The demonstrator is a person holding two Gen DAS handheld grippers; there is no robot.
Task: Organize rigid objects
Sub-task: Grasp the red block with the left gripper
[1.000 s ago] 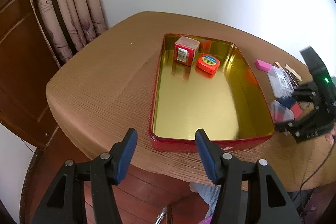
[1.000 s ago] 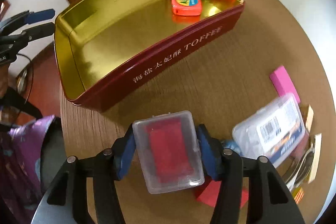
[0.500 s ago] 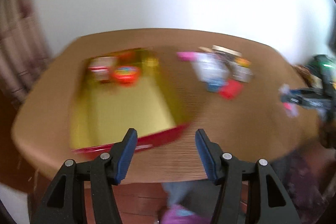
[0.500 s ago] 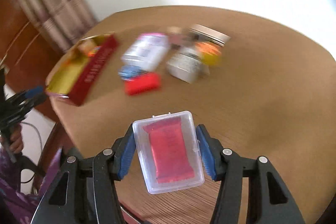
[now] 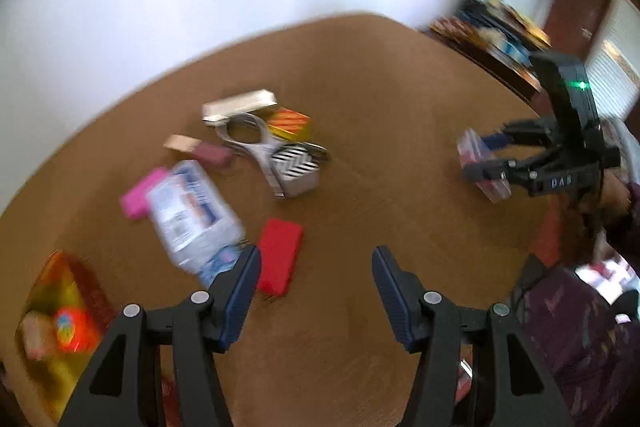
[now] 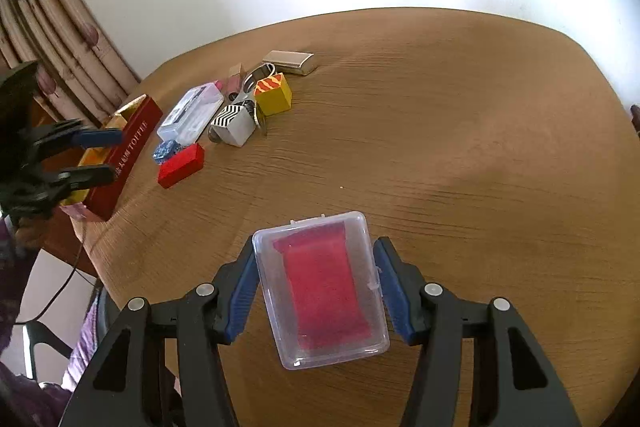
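My right gripper (image 6: 316, 281) is shut on a clear plastic case with a red insert (image 6: 322, 287) and holds it above the bare right part of the wooden table (image 6: 460, 131). It shows from the side in the left wrist view (image 5: 484, 167). My left gripper (image 5: 316, 281) is open and empty, above the table's near edge. A red block (image 5: 278, 257) lies just ahead of its left finger. The red toffee tin (image 6: 132, 151) with a gold inside stands at the table's left end; it holds an orange tape measure (image 5: 70, 331) and a small box (image 5: 34, 337).
A cluster of loose items lies mid-table: a clear box with a label (image 6: 192, 113), a pink block (image 5: 142, 193), a striped white box (image 6: 234, 125), a yellow block (image 6: 274, 93), metal scissors (image 5: 256, 139) and a flat cream case (image 6: 290, 63). Curtains (image 6: 60, 39) hang at the left.
Both grippers have swung to the right, away from the tin, toward the open table. The right gripper still holds the clear case. The left gripper stays open.
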